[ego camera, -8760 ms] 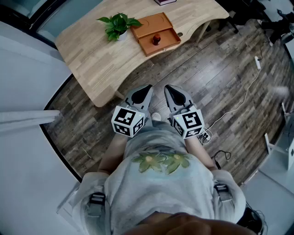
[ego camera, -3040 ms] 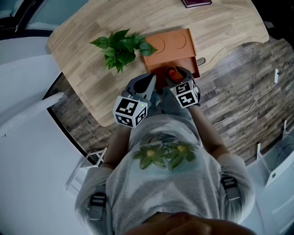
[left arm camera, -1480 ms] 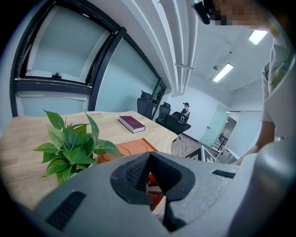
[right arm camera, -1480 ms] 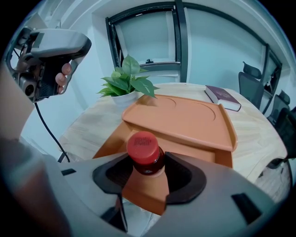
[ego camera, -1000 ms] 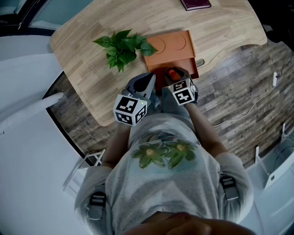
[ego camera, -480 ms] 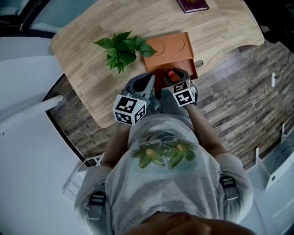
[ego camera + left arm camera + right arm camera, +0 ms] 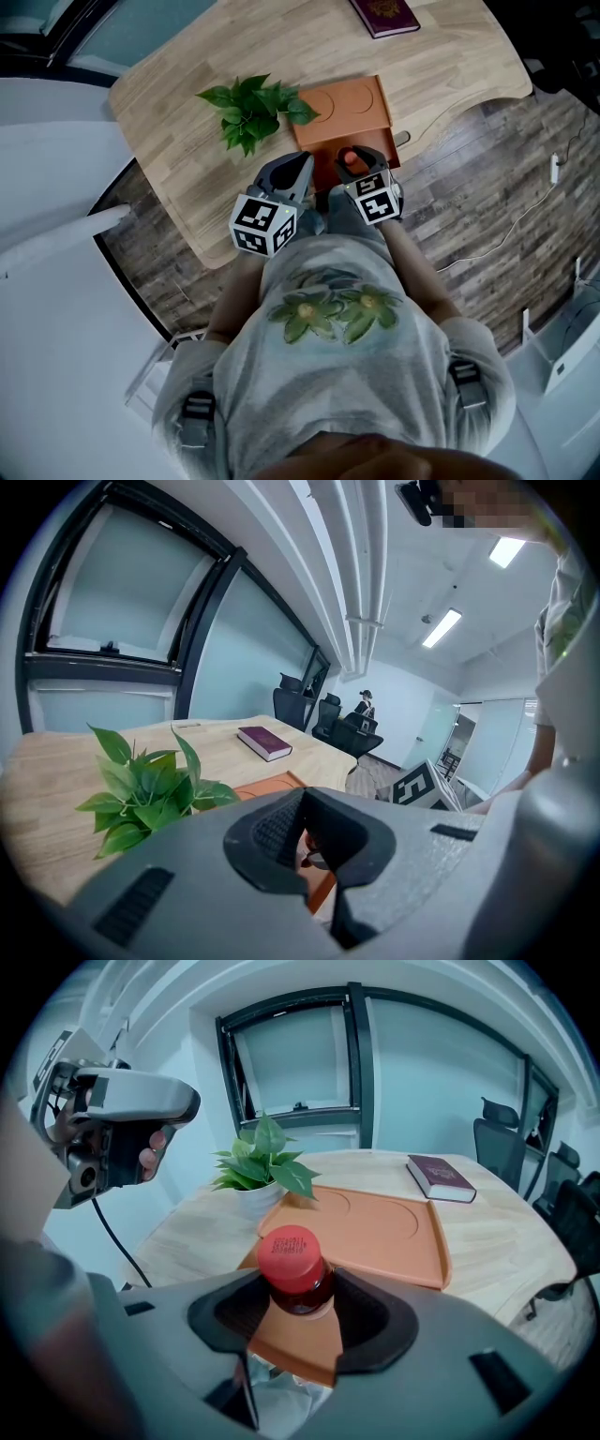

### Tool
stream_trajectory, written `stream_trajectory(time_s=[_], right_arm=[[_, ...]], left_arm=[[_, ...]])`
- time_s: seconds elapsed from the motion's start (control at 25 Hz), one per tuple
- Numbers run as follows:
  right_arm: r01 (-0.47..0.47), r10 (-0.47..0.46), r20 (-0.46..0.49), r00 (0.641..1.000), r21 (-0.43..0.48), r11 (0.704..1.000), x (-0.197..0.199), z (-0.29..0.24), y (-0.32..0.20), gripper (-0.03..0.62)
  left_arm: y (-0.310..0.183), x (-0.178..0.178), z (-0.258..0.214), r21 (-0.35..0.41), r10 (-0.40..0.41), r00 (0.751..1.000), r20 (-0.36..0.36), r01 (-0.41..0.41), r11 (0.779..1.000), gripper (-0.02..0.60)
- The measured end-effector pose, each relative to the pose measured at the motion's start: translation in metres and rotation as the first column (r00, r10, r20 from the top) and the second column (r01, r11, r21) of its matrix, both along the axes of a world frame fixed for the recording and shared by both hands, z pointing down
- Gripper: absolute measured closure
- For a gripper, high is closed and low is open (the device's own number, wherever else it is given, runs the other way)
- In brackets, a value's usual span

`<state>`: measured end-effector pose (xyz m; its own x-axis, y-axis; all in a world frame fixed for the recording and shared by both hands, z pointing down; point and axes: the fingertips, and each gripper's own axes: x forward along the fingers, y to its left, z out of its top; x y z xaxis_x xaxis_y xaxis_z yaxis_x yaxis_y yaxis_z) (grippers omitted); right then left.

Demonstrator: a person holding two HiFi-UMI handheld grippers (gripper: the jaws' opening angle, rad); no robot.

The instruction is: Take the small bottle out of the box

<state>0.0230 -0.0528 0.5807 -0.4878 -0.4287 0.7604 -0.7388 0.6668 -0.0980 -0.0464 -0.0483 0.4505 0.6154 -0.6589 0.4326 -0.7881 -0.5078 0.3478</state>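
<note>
Small bottle (image 7: 295,1274), red cap and dark body, upright between the jaws of the right gripper (image 7: 296,1309). The dark pads press on it from both sides just below the cap, so the grip is closed on the bottle. The bottle sits over the near compartment of the orange box (image 7: 298,1340); its base is hidden by the jaws, so cannot tell if it touches the box floor. In the head view the red cap shows right at the right gripper's tips, at the box's front edge. The box's flat orange lid (image 7: 380,1227), with two round recesses, lies open behind the bottle on the wooden table (image 7: 183,117). Left gripper (image 7: 307,853) is just beside the right one, to its left at the table's near edge, off the box. Its jaws are almost together with only a thin slit between them and nothing held. The right gripper view shows it raised at upper left with a hand around its handle. Potted plant (image 7: 251,105) stands just left of the lid, its leaves overlapping the lid corner. A maroon book (image 7: 384,14) lies flat past the box at the far edge of the table, well apart from the grippers. Dark wood-plank floor (image 7: 469,187) beside the table.
</note>
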Motion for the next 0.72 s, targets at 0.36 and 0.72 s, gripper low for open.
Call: stream_trajectory(time_s=[0.36,0.72], right_arm=[[-0.003,0.003,0.025,1.0,0.01,1.0,0.006,-0.018,0.002,0.381],[0.004,-0.005,0.042,0.999,0.02,1.0,0.01,-0.036,0.001,0.381]], left_arm=[[-0.006,0.0,-0.012,0.039,0.005,1.0,0.008,-0.005,0.999,0.574],[-0.01,0.004,-0.013,0.044,0.001,1.0,0.004,-0.001,0.999,0.574]])
